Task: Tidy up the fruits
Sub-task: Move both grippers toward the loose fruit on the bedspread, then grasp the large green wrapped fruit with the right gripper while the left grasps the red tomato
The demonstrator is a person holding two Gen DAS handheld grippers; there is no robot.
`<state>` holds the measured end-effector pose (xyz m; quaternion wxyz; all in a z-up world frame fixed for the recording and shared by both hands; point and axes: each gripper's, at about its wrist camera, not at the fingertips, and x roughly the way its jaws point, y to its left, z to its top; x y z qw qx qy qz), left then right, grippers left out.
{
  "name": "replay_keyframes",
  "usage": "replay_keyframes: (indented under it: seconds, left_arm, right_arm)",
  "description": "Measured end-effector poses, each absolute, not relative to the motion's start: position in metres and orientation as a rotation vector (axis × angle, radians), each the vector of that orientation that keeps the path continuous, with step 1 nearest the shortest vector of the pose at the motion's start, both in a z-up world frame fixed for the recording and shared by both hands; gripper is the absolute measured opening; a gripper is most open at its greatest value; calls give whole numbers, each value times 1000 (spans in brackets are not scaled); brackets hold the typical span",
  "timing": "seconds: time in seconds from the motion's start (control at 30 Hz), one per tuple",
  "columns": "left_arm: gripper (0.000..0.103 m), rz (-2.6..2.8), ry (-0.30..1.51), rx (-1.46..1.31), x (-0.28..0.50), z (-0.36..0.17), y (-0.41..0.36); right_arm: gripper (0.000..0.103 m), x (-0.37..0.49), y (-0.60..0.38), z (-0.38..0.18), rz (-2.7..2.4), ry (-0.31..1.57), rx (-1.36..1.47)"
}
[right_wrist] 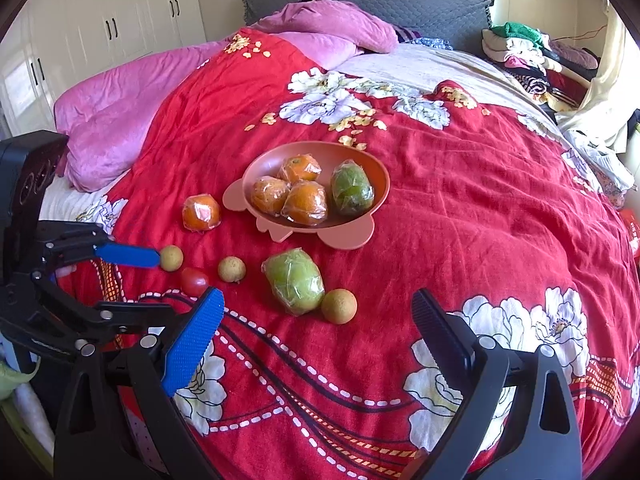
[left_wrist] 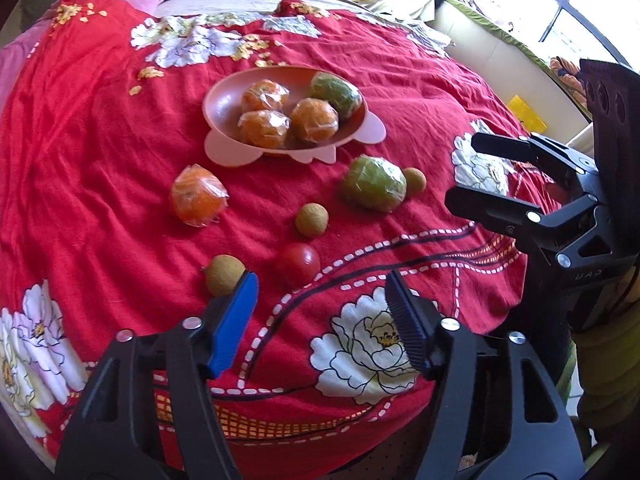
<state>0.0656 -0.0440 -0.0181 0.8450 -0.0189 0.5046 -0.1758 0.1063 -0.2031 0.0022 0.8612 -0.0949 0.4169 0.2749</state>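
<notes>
Daylight floods both views. In the left wrist view the window (left_wrist: 580, 4) at one o'clock is blown out to white, with dark bars crossing the glare. The red bedspread (left_wrist: 400, 80) is evenly and brightly lit, its colour saturated, and the fruit throws only soft, short shadows. Plastic wrap on the oranges (left_wrist: 266, 96) glints with small highlights. Fisheye distortion bows the bed and darkens the corners into black vignette. The right wrist view's wardrobe (right_wrist: 112, 20) at ten o'clock looks washed out and slightly soft.
</notes>
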Motion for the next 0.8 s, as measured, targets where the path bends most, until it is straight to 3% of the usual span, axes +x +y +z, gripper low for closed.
replay_keyframes:
  seconds: [0.4,0.47,0.8]
  left_arm:
    - [43,-360,1091,-29,79,-34,-48]
    - [38,-358,1091,-29,81,-35,-47]
    - [35,-362,1095,-35,89,-40,-44]
  right_arm:
    - [93,118,-186,-13,630,902,-316]
    - [80,122,-180,-18,644,915,-354]
    - [52,138,-158,-38,715,973,-420]
